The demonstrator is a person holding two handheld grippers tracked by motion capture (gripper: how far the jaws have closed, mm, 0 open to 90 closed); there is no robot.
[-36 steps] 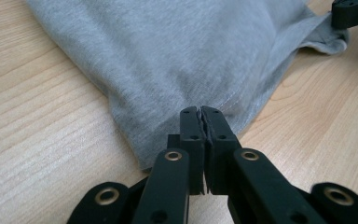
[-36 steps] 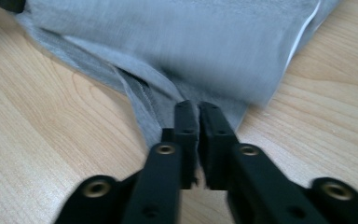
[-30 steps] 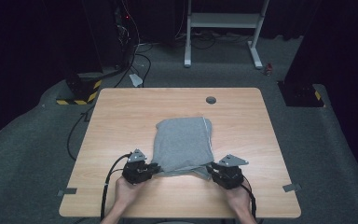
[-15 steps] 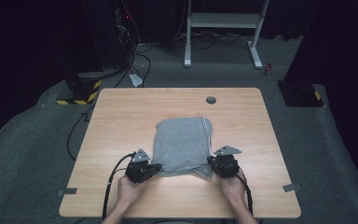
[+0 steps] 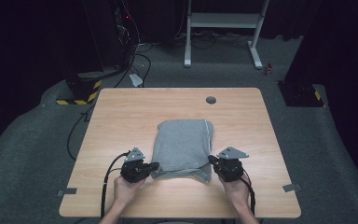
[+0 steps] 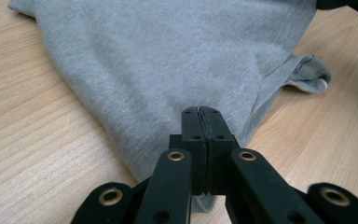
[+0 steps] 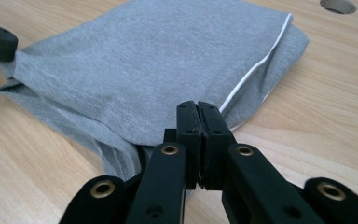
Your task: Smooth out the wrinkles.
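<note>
Folded grey shirt (image 5: 182,148) lies mid-worktop (image 5: 121,116), toward the near edge. Left tool (image 6: 200,114) and right tool (image 7: 198,108) each clamp a near corner; pinched cloth hidden between closed jaws.

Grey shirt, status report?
Both tools shut on grey shirt: left tool and right tool at near corners. Folded, flat on table. Nothing in the way.

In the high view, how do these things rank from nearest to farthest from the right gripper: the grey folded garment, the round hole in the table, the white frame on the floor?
1. The grey folded garment, right beside the right gripper at the table's near edge.
2. The round hole, near the table's far edge.
3. The white frame, on the floor beyond the table.
</note>
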